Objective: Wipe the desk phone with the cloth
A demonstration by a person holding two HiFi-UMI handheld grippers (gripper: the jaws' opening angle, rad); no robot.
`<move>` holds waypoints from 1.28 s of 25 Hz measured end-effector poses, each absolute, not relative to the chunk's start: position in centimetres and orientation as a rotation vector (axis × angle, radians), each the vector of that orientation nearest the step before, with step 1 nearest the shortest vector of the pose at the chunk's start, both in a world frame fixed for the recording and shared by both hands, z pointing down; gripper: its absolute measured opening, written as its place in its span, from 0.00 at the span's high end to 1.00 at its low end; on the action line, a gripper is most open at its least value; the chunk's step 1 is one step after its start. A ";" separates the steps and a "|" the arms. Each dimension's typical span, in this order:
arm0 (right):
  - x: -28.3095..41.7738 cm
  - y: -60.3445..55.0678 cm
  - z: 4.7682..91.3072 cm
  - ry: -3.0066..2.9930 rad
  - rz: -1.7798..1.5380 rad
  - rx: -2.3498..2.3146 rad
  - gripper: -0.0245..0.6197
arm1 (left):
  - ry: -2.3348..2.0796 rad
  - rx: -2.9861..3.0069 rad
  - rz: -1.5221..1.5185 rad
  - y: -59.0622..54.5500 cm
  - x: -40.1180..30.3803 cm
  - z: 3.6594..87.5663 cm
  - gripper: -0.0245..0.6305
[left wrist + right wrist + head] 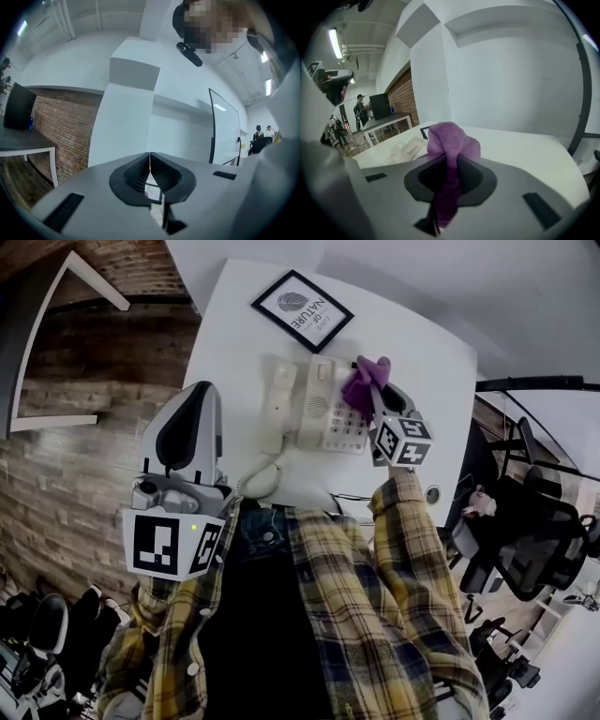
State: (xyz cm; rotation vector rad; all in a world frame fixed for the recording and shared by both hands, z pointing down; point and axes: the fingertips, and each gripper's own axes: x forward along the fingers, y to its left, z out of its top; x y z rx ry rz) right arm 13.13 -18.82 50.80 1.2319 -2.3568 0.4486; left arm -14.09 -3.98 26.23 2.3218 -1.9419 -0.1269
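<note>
A cream desk phone (314, 407) lies on the white table (234, 334), its handset (278, 401) on the left side. My right gripper (367, 376) hovers over the phone's keypad side, shut on a purple cloth (364, 382). In the right gripper view the purple cloth (451, 143) bunches out between the jaws, with the phone (405, 150) low at the left. My left gripper (192, 409) is held left of the phone, off the table's left edge, with its jaws closed together and nothing between them. In the left gripper view the left gripper (150, 161) points up at the walls.
A black-framed picture (302, 310) lies on the table behind the phone. The coiled phone cord (260, 479) runs to the near edge. Brick wall and a shelf are at the left. Office chairs (525, 540) stand at the right.
</note>
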 end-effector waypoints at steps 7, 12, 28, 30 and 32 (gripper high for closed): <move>13.3 -16.3 51.6 -2.353 0.469 1.210 0.87 | -1.881 2.363 -0.118 -4.6 -12.4 26.4 0.94; 13.4 -14.6 52.1 -2.339 0.493 1.216 0.87 | -1.831 2.390 -0.118 -5.1 -11.6 26.7 0.94; 14.6 -6.5 54.5 -2.256 0.587 1.229 0.87 | -1.642 2.487 -0.113 -6.7 -8.9 27.6 0.94; 14.7 -5.6 54.8 -2.245 0.598 1.236 0.87 | -1.620 2.498 -0.112 -6.9 -8.5 27.6 0.94; 15.0 -5.0 54.9 -2.237 0.609 1.257 0.87 | -1.599 2.509 -0.110 -7.0 -8.1 27.6 0.94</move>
